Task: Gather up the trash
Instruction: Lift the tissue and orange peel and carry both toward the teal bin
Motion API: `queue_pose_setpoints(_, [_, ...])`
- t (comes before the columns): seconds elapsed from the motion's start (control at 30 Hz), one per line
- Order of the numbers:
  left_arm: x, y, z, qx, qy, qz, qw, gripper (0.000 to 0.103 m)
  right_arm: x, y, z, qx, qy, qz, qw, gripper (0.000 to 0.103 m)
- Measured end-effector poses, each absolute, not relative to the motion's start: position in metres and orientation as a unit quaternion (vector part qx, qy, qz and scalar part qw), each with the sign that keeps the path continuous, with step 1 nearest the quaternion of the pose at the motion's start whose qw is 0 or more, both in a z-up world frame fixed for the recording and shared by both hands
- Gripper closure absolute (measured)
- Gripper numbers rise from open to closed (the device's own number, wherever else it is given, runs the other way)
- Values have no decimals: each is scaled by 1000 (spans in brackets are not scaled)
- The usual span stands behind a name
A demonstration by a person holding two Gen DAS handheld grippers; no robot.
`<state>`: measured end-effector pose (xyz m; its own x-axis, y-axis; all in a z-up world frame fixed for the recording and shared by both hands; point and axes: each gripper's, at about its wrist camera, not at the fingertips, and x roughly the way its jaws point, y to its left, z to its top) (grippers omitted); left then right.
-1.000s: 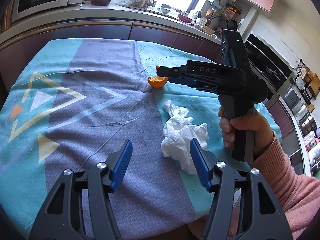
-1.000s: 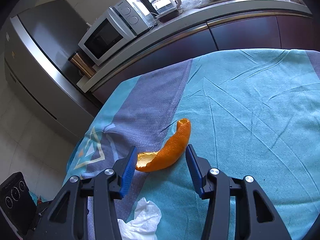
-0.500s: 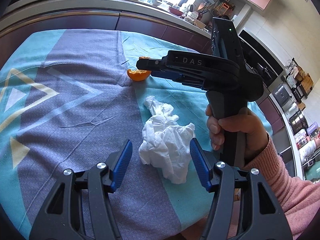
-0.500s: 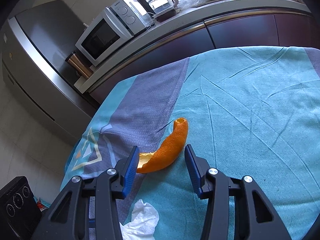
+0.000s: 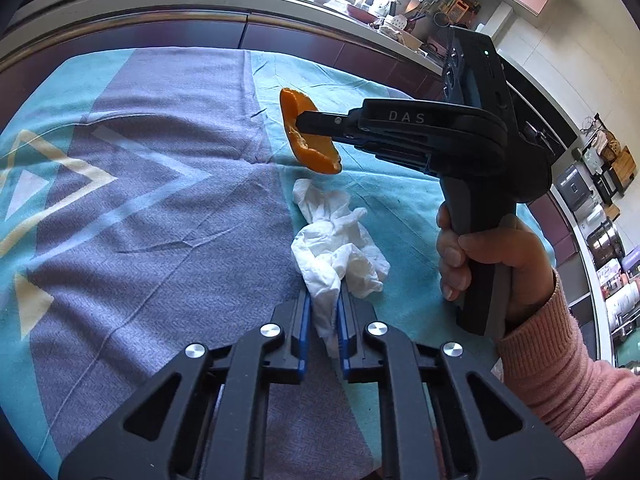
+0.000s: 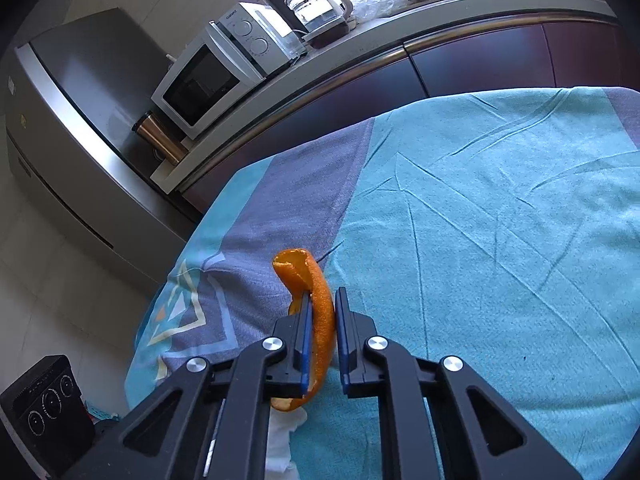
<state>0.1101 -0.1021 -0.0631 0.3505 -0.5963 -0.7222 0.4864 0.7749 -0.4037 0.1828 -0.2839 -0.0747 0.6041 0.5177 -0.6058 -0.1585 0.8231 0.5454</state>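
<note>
A crumpled white tissue point(image 5: 340, 252) lies on the teal and purple tablecloth point(image 5: 160, 200). My left gripper point(image 5: 323, 292) is closing on it, its blue pads pinching the near end. In the right wrist view, my right gripper point(image 6: 323, 296) is closing on a curled orange peel point(image 6: 304, 276), which stands on edge between the pads. The left wrist view shows that right gripper point(image 5: 304, 120) from the side, in a hand point(image 5: 500, 256) with a pink sleeve, the orange peel point(image 5: 312, 148) hanging from its tip just above the cloth. A bit of the tissue point(image 6: 280, 436) shows under the right gripper.
A kitchen counter runs behind the table, with a microwave point(image 6: 212, 76) and a glass kettle point(image 6: 320, 4) on it. A steel fridge point(image 6: 80, 120) stands at its end. A black appliance point(image 6: 44, 404) sits on the floor beyond the table's corner.
Both grippers' jaws have closed, the left on the tissue and the right on the orange peel. The peel has turned up on edge and come off the cloth.
</note>
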Motion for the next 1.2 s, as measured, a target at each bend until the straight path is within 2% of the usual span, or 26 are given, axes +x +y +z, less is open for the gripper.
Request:
queue_pose_setpoints(0.6, [94, -29, -21, -69, 394, -246, 883, 92, 143, -233, -37, 224, 353, 266, 868, 94])
queue_pose_setpoints(1.2, [72, 38, -15, -97, 370, -183, 906, 92, 138, -159, -27, 198, 356, 337, 849, 94])
